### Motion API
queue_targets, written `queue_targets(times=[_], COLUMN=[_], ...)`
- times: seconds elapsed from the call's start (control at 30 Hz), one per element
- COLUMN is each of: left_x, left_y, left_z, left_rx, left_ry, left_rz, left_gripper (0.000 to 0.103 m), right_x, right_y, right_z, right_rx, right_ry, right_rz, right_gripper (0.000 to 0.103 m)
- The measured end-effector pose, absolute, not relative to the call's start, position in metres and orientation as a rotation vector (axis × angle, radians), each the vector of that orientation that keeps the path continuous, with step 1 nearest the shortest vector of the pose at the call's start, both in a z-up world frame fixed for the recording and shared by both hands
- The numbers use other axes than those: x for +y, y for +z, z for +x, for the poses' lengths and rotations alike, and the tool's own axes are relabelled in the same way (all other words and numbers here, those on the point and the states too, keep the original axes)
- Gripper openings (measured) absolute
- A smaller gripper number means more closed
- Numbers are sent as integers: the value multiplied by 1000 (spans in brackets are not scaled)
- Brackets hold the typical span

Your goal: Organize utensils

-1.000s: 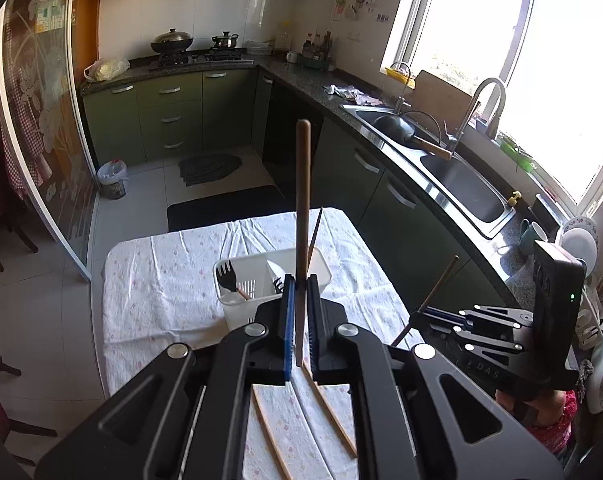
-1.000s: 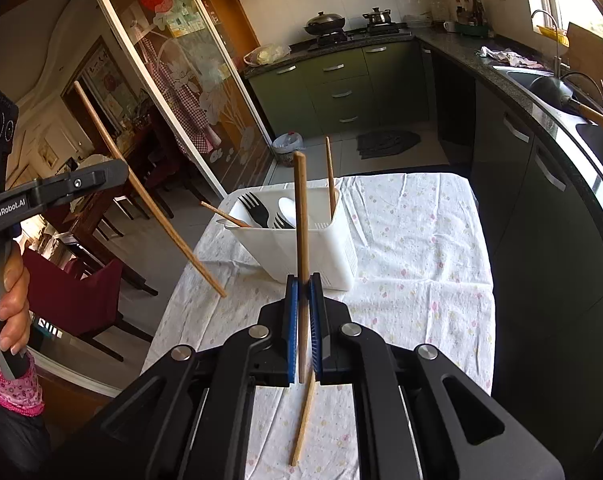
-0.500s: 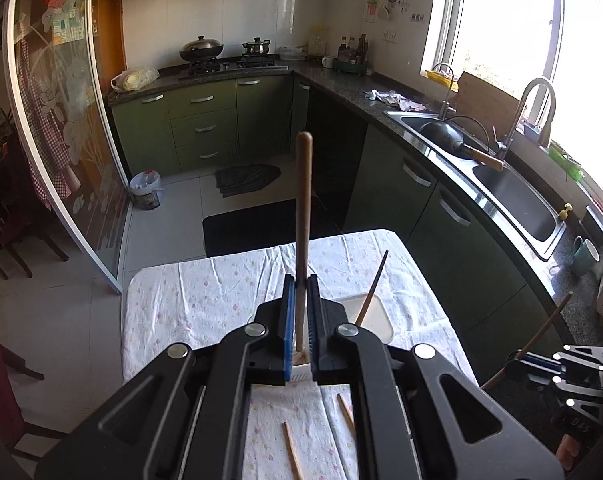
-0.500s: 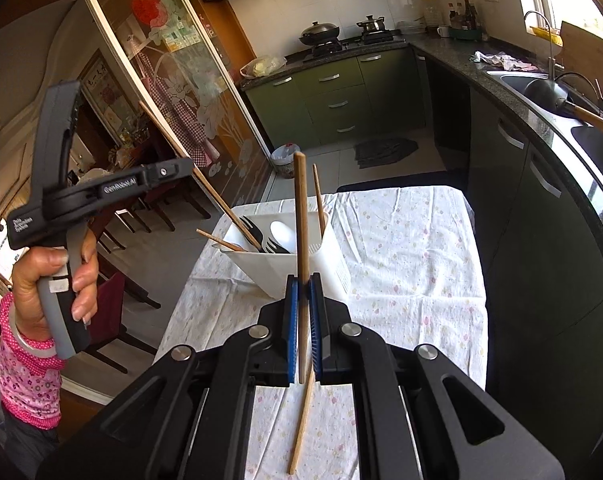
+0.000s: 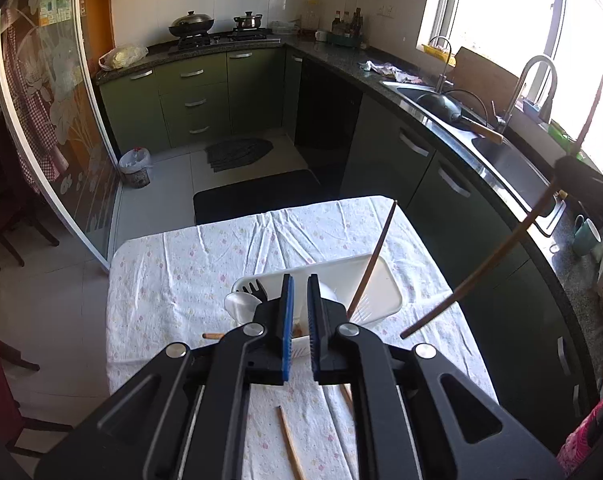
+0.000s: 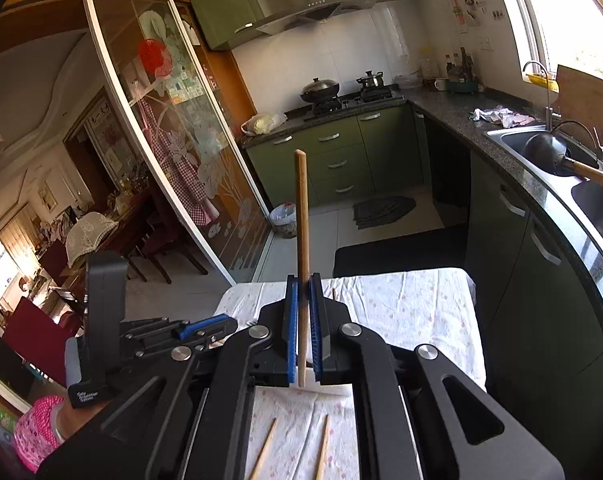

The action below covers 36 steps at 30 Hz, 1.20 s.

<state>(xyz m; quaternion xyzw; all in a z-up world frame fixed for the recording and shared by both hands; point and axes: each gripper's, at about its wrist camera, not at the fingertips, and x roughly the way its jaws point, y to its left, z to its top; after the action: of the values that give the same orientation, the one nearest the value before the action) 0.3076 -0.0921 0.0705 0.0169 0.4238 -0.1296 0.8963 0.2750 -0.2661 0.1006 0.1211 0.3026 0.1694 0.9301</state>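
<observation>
Two loose chopsticks [image 6: 265, 448] flat on the cloth-covered tabletop [image 5: 173, 280], side by side but apart, at the near edge. Beyond them, white basket [image 5: 381, 280] on the cloth, holding a black fork [image 5: 253, 290], a white spoon [image 5: 239, 306] and a dark chopstick [image 5: 375, 256] leaning out over its rim. Left hand-held gripper [image 5: 300, 284] just above the basket, pads drawn almost together, nothing upright between them; speck of brown low in the slit, too small to tell. Right hand-held gripper [image 6: 304, 280] clamped on a pale chopstick [image 6: 302, 216], upright, raised clear of the cloth.
</observation>
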Motion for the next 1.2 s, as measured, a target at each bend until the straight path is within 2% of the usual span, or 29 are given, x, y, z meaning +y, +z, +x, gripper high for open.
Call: queue_targets(times=[0.17,0.4,0.6,0.67,0.73,0.87,0.97,1.07,1.13,1.2], left_x=[-86,-79,-71,-72,-73,-74,-75,-76,-79,-82], left_y=[86,64,23,8,-10,-50,-84,-110,-120,-127], left_z=[282,246,223,219,218,221,226,233,237,239], left_rx=[845,932,1047,1098,1155,1281,1394,1470,1492,1509], left_ry=[-304,-352,-355,-352,-341,-305,-279,-253,-243,-239], left_rz=[34,47,62,69,80,96,88,71,73,76], left_gripper=[11,16,35,44,57,57,57,55,43,37], right_x=[-250,-226,-216,-219,-224,-237,-241,-240,-239,-238], right_y=[96,41,3,-2,-2,6,5,-9,-23,-40], right_z=[302,338,344,343,336,309,284,263,254,249], right_rx=[601,722,789,797,793,786,818,885,944,1017], right_ry=[281,261,273,280,285,315,345,375,391,404], right_rz=[201,149,129,137,142,163,143,97,74,54], right_gripper=[7,7,10,17,17,19,29,29,29,33])
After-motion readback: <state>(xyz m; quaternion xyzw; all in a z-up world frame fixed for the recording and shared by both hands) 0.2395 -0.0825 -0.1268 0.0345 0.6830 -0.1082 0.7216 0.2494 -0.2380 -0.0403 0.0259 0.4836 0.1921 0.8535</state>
